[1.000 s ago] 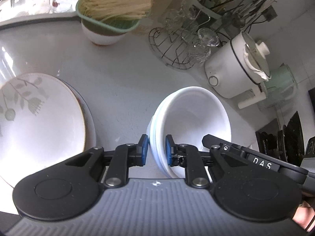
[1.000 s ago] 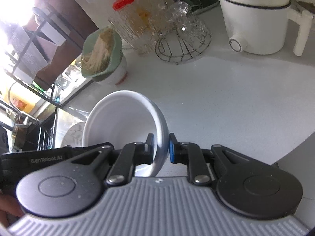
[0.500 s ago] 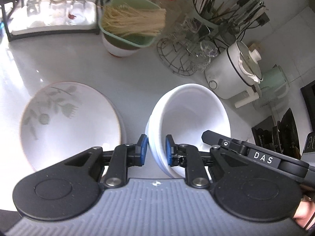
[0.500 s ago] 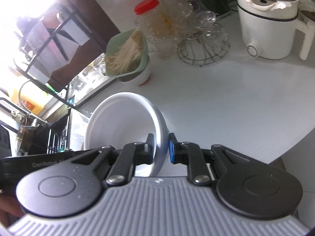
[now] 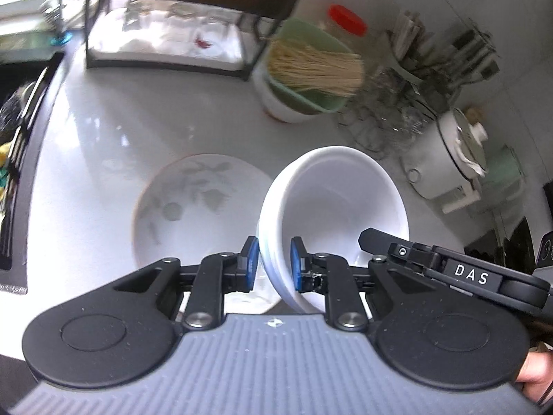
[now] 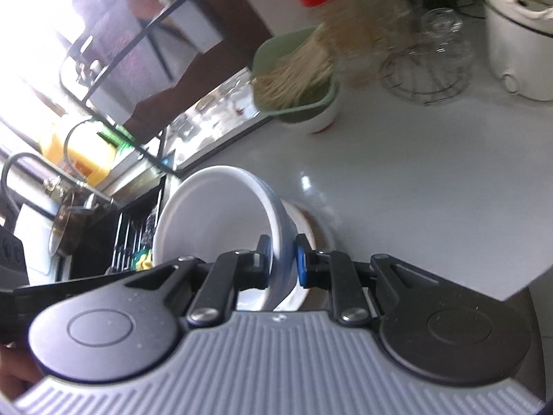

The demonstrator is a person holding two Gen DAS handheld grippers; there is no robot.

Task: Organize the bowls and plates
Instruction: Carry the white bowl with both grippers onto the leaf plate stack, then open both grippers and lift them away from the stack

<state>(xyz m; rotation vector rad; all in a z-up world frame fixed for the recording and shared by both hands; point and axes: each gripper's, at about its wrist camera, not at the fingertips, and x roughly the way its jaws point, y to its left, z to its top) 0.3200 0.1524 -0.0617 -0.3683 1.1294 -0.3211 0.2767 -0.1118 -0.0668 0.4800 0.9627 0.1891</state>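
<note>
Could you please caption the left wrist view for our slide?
Left gripper clamps white bowl rim above floral plate.

We count in the left wrist view: two stacked white bowls (image 5: pixel 331 214) at 5 o'clock; one leaf-patterned plate (image 5: pixel 193 207) at 7; one green basket of noodles (image 5: pixel 311 72) at 12; one red-lidded jar (image 5: pixel 347 26) at 1; one white electric pot (image 5: pixel 446 159) at 3.
</note>
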